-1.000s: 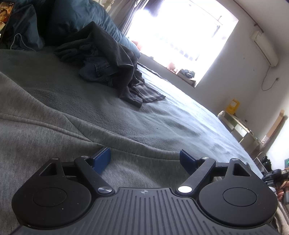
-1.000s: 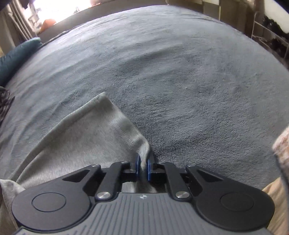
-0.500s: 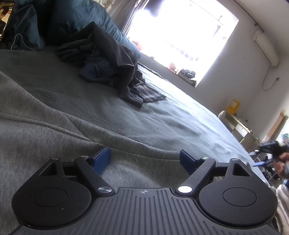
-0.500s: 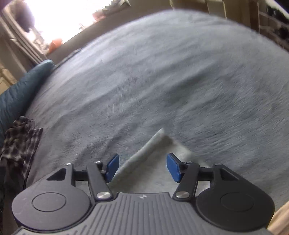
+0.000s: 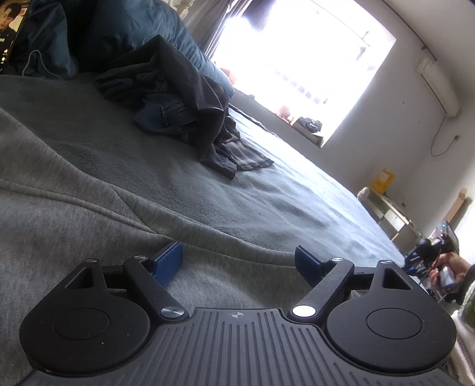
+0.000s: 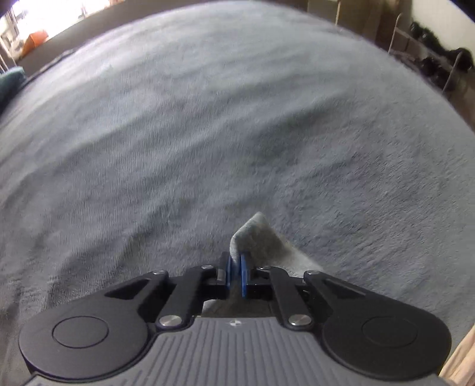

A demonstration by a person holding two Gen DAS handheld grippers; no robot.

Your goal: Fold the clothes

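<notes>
A grey sweatshirt [image 5: 74, 225] lies spread on the grey-blue blanket [image 5: 237, 190] of a bed. My left gripper [image 5: 237, 258] rests low over the sweatshirt's cloth, open, with its blue pads [image 5: 169, 261] wide apart and nothing pinched. In the right wrist view my right gripper [image 6: 236, 262] points down at the blanket [image 6: 207, 133]. Its jaws are closing tight on a small corner of grey garment [image 6: 255, 234], which stands up in a peak between the pads. Far right in the left wrist view, a hand [image 5: 451, 267] holds that right gripper [image 5: 424, 252].
A heap of dark clothes and jeans [image 5: 178, 104] lies further up the bed, in front of teal pillows [image 5: 124, 26]. A bright window [image 5: 297, 59] is behind. Shelving [image 5: 392, 213] and a rack [image 6: 430, 59] stand past the bed's far edge.
The right gripper let go of the grey hem, swung across the blanket with jaws open, then shut on a garment corner. The left gripper has not moved.
</notes>
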